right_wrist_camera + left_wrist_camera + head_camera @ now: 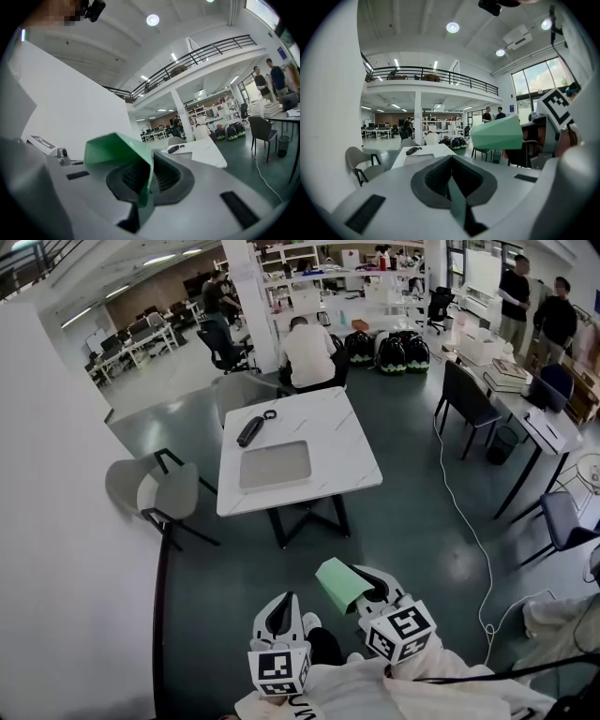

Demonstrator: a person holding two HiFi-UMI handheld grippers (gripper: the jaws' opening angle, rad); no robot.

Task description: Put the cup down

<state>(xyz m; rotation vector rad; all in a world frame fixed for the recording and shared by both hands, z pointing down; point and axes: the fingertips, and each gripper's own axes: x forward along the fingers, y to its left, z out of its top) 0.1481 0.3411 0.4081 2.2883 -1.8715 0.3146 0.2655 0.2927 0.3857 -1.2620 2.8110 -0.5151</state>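
Note:
A light green cup [342, 584] is pinched by its wall in my right gripper [370, 589], held low and close to my body. In the right gripper view the jaws are shut on the thin green cup [117, 147] wall, right gripper [149, 174]. My left gripper [279, 615] sits beside it on the left, jaws together with nothing seen held. From the left gripper view, the left gripper [451, 161] is shut, and the cup [497, 133] hangs to its right. A white marble-look table [347, 451] stands ahead across the floor.
The table carries a grey flat pad [275, 465] and a black object [250, 430]. Grey chairs [155, 488] stand at its left, and a seated person [309, 352] is behind it. A white cable [469, 521] trails over the dark floor; desks [534, 418] line the right.

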